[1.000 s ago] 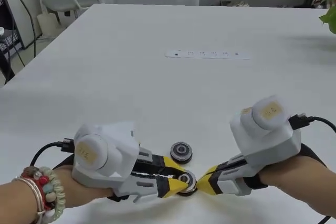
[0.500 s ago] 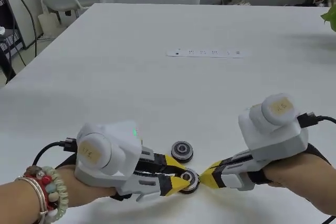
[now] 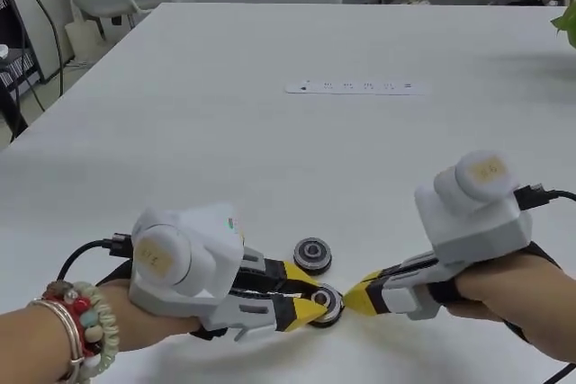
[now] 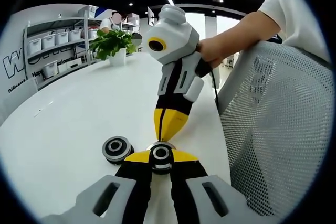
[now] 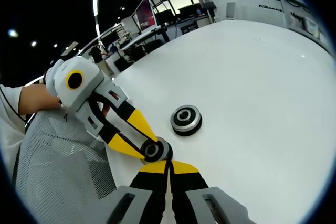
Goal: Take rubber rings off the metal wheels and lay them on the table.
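Drifting rightward, right tongs [image 3: 349, 296] (wheel [image 3: 328, 301] clamped)

Two small metal wheels each wore a dark rubber ring round the rim; the loose wheel [image 3: 312, 255] lay flat on the white table [image 3: 270, 150], the clamped wheel [image 3: 328, 304] just beside it between the left gripper [image 3: 320, 306] jaws, the right gripper [image 3: 347, 299] touching its edge with closed tips

White left gripper [image 3: 317, 307], right gripper [image 3: 347, 298]; yellow-black fingers [image 3: 293, 274]; black cables [image 3: 83, 254]; beaded bracelets [image 3: 79, 328].
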Motion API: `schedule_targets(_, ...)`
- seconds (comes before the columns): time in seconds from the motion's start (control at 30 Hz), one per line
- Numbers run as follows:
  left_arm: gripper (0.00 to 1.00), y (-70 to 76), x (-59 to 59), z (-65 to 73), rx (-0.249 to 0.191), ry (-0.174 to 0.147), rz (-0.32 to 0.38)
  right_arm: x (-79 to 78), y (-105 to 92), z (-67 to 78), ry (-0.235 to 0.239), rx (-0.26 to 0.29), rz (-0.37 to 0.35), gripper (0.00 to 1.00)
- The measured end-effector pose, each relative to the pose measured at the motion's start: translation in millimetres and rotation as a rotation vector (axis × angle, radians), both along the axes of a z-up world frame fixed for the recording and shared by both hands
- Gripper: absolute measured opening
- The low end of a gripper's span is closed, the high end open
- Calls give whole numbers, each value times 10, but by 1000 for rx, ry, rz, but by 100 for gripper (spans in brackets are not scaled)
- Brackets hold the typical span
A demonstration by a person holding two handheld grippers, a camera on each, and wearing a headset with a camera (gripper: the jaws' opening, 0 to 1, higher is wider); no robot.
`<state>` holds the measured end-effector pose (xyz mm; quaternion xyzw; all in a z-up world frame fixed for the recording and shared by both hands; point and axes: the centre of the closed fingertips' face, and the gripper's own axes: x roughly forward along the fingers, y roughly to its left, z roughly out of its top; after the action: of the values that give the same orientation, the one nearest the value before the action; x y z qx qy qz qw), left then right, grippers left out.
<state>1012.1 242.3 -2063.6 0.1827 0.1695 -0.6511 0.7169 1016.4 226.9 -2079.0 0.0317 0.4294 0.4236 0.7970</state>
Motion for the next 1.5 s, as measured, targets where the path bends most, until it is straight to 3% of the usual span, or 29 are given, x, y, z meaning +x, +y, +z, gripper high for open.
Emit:
schedule_targets(0.13, 8, 0, 0, -1, 0, 1, -2, 12, 32, 95, 53, 80, -50, 0)
schedule_targets(0.17, 8, 0, 0, -1, 0, 2, -2, -13, 37, 102, 84, 88, -62, 0)
schedule_targets(0.2, 8, -1, 0, 0, 0, 3, -2, -6, 19, 72, 80, 63, -69, 0)
schedule_targets(0.37, 8, -6, -5, 0, 1, 0, -8, -33, 80, 117, 60, 39, -41, 0)
schedule_targets(1.23, 8, -13, -1, 0, -1, 6, -8, -61, 137, 185, 71, 84, -31, 0)
schedule_targets(1.3, 8, -13, 0, 1, -2, 7, -6, -86, 217, 260, 74, 139, -12, 0)
schedule_targets(1.33, 8, -14, -1, 1, -2, 7, -6, -64, 281, 359, 72, 204, -29, 0)
schedule_targets(1.43, 8, -13, -1, 1, -5, 14, -2, -34, 220, 301, 55, 142, -36, 0)
schedule_targets(1.5, 8, -14, -1, 2, -5, 14, -4, -40, 194, 248, 70, 123, -49, 0)
